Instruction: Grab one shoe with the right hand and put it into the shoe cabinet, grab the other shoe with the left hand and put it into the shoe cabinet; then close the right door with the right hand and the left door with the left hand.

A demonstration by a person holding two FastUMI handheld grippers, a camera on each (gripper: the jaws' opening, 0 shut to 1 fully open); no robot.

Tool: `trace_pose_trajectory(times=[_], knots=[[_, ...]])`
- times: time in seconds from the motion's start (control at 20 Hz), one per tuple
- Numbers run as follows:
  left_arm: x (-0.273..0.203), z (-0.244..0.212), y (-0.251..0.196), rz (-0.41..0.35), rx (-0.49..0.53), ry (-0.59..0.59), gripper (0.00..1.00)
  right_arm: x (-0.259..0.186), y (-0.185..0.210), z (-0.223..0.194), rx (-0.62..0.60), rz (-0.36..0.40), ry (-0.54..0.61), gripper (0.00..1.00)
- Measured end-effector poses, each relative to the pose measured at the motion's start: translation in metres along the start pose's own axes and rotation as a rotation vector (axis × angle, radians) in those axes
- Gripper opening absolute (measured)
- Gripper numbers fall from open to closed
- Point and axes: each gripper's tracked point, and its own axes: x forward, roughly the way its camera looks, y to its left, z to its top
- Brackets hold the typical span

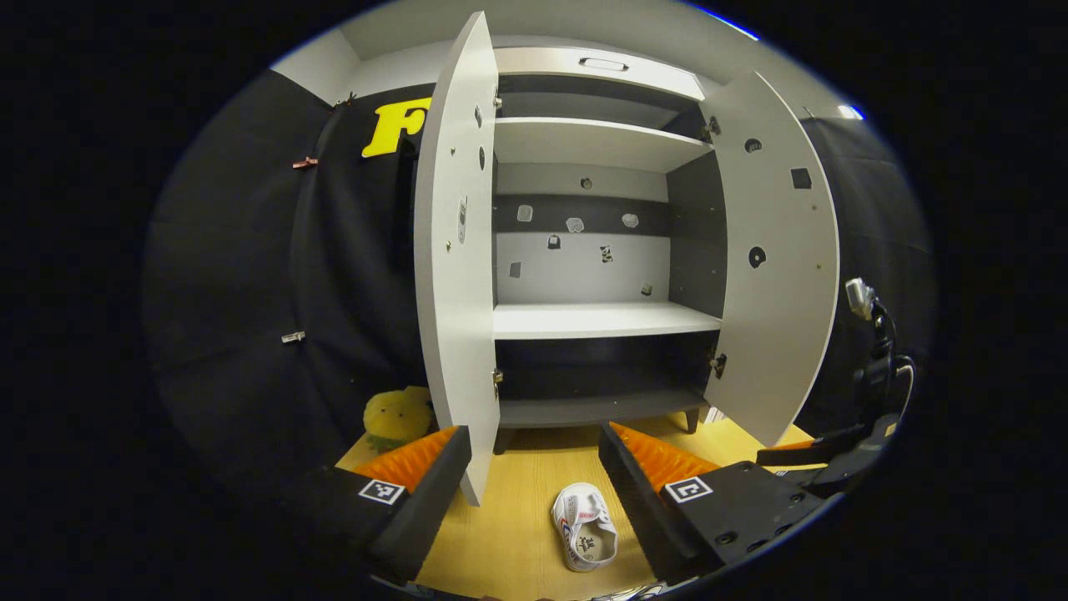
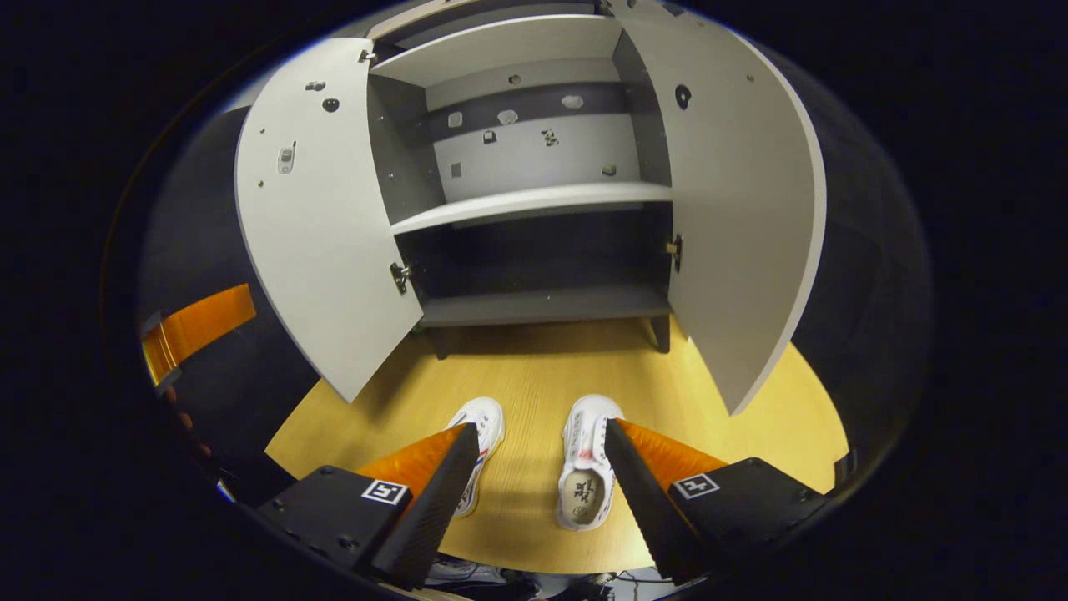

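Right gripper view, looking down from above: the shoe cabinet (image 2: 534,200) fills the upper centre of the frame with both doors swung wide, the left door (image 2: 321,225) fanning toward the upper left and the right door (image 2: 743,217) toward the right. I see a pale shelf (image 2: 534,203) across the middle of the cabinet and a darker bottom shelf (image 2: 542,305) beneath it, both bare. Below the cabinet spreads the wooden floor (image 2: 534,367), and on it, in the lower centre, sit two white shoes side by side with toes toward the cabinet: the left shoe (image 2: 484,426) is partly hidden behind one finger, the right shoe (image 2: 586,463) lies just inside the other. My right gripper (image 2: 541,434) stands wide open at the bottom of the frame, holding nothing, with both shoes near its fingertips. At the far left edge I make out part of the other gripper, too little to judge.

In the left gripper view the cabinet (image 1: 592,250) stands upright in the centre, left door (image 1: 455,250) edge-on toward me, right door (image 1: 776,275) opened to the right. My left gripper (image 1: 536,434) is also spread wide and empty at the bottom of the frame, with one white shoe (image 1: 586,527) lying on the floor (image 1: 517,517) between its fingers, near the right one. A yellow soft toy (image 1: 397,416) rests at lower left beside the cabinet. The right gripper (image 1: 834,451) shows at the lower right edge.
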Motion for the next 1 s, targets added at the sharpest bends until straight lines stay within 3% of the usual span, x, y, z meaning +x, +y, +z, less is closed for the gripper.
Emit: trace_pose_trajectory(times=[0.25,0.55,0.7,1.0], knots=[[-0.007,-0.007,0.001,0.037,-0.019,0.026,0.96,0.033,-0.009,-0.065,0.092,0.004,0.171,0.99],[-0.012,-0.032,-0.001,0.049,-0.089,0.097,0.97,0.074,-0.019,-0.105,0.107,-0.039,0.260,0.99],[-0.016,-0.034,-0.003,0.048,-0.133,0.107,0.97,0.097,-0.030,-0.114,0.116,-0.090,0.260,0.99],[-0.022,-0.043,-0.001,0.067,-0.139,0.129,0.97,0.138,-0.037,-0.121,0.010,-0.145,0.227,0.96]])
